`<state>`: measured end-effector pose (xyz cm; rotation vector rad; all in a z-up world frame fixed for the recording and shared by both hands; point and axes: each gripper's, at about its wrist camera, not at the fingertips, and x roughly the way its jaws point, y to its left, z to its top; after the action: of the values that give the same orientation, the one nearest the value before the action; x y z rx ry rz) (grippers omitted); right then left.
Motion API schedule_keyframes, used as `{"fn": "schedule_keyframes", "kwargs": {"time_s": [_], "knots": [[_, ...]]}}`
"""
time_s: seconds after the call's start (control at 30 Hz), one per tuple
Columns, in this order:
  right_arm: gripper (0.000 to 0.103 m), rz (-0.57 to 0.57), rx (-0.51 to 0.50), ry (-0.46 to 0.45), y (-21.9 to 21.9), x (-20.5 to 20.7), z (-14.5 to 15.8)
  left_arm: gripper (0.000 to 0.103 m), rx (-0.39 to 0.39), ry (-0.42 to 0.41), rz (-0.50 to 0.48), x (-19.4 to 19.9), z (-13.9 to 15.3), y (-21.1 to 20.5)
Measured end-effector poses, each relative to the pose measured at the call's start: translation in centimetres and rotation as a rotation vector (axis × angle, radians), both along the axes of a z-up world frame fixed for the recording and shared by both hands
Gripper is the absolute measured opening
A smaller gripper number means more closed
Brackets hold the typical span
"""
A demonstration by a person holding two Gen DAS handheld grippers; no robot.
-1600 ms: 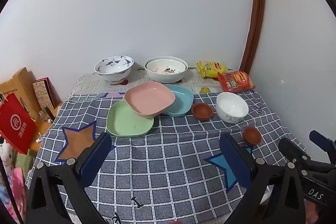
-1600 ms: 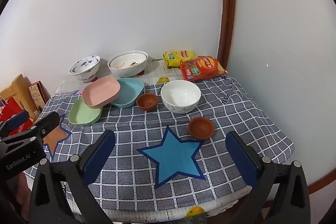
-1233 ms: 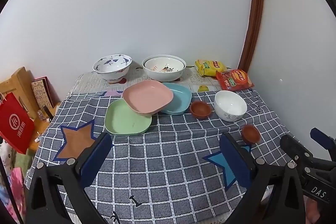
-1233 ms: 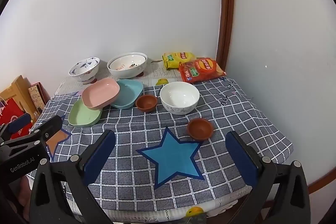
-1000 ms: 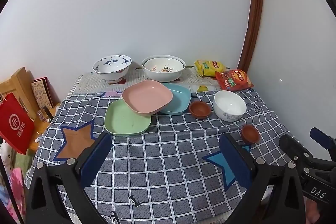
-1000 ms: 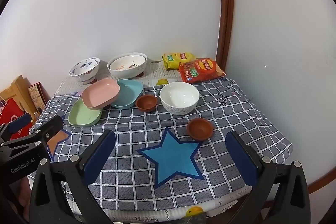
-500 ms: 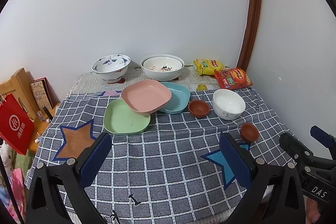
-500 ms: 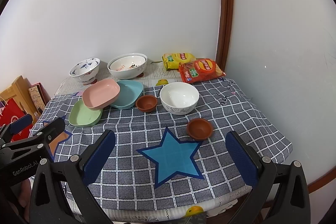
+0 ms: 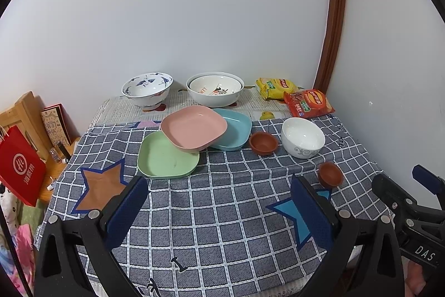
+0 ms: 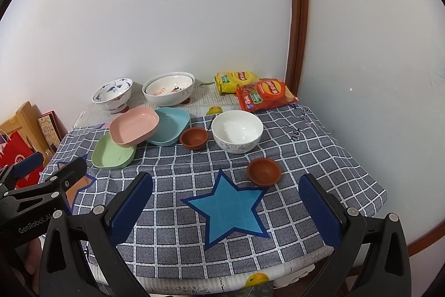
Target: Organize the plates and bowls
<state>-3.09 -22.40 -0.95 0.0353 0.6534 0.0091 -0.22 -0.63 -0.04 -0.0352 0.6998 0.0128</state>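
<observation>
A pink plate (image 9: 193, 127) (image 10: 134, 125) leans on a green plate (image 9: 167, 159) (image 10: 112, 153) and a blue plate (image 9: 235, 128) (image 10: 170, 125). A white bowl (image 9: 302, 137) (image 10: 237, 130) stands to their right between two small brown bowls (image 9: 263, 143) (image 10: 263, 171). A blue-patterned bowl (image 9: 147, 90) and a large white bowl (image 9: 214, 91) stand at the back. My left gripper (image 9: 219, 210) is open and empty over the table's front edge. My right gripper (image 10: 225, 206) is open and empty above the blue star.
The table has a checked cloth (image 9: 222, 202). Yellow and red snack bags (image 10: 261, 93) lie at the back right by the wall corner. A red paper bag (image 9: 19, 166) and wooden items stand left of the table.
Both grippers have drawn back slightly from the table, so the dishes look a little farther away. Nothing on the table has moved.
</observation>
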Motion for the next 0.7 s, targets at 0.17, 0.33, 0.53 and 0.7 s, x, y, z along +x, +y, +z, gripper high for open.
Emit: {"fn": "schedule_keyframes", "kwargs": {"time_s": [0.17, 0.33, 0.53, 0.7], "knots": [[0.103, 0.001, 0.002, 0.000, -0.05, 0.00, 0.06, 0.103, 0.001, -0.001, -0.001, -0.08, -0.03, 0.06], [0.103, -0.001, 0.004, 0.000, 0.02, -0.02, 0.08, 0.103, 0.002, -0.001, -0.001, -0.10, -0.05, 0.05], [0.103, 0.002, -0.001, 0.001, 0.21, 0.04, 0.00, 0.103, 0.005, 0.002, 0.000, -0.19, -0.09, 0.15], [0.103, 0.002, -0.001, 0.000, 0.29, 0.00, -0.04, 0.103, 0.006, 0.003, 0.000, -0.28, -0.09, 0.29]]}}
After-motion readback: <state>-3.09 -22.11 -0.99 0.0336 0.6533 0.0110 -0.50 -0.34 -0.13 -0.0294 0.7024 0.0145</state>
